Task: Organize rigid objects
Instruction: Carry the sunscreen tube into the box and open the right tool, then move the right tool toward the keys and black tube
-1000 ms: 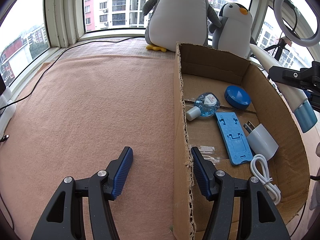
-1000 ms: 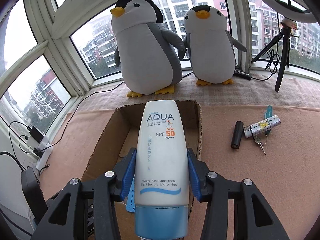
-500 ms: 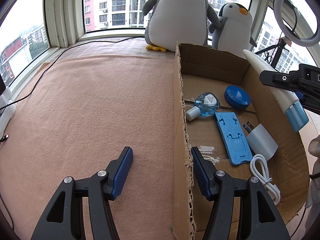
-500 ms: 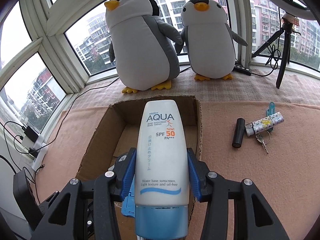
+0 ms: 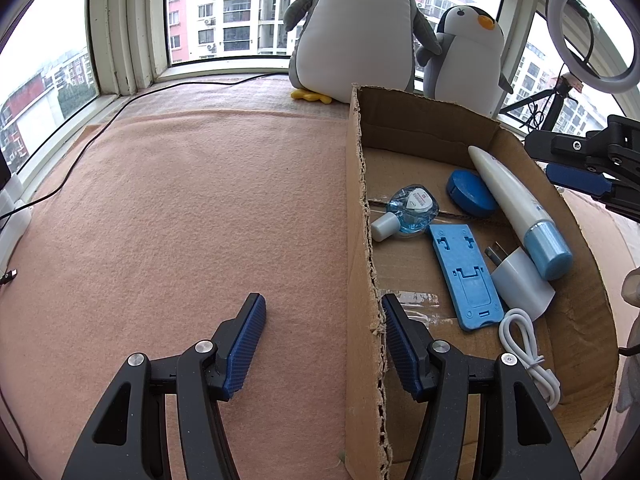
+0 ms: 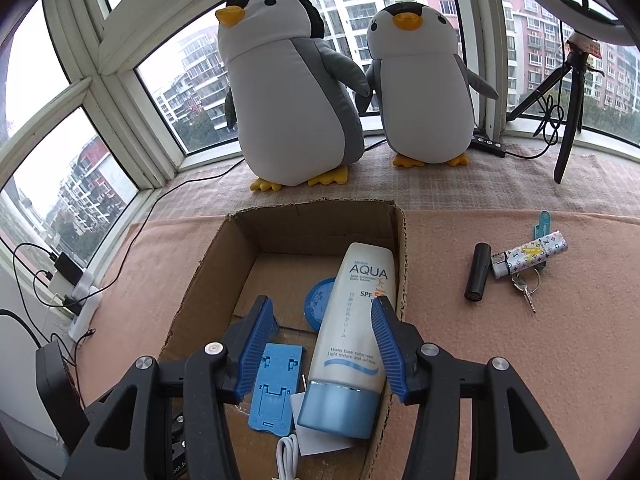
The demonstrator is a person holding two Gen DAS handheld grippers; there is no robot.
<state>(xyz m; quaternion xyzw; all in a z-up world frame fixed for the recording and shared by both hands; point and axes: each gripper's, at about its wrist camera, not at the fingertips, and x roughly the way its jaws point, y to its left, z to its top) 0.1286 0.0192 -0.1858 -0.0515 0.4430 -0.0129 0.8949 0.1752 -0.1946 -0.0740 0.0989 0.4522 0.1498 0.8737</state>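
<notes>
Right hand-held gripper released, jaws spread wide, hovering above the cardboard box. Sunscreen tube lies free inside the box along the right wall, blue cap toward the camera, resting partly on the white charger. Beside it: blue phone stand, blue round case, clear blue bottle, white cable. Left hand-held gripper also released, empty, straddling the box's left wall, one finger inside, one over the pink counter. Right of the box on the counter: black cylinder, patterned lighter, keys.
</notes>
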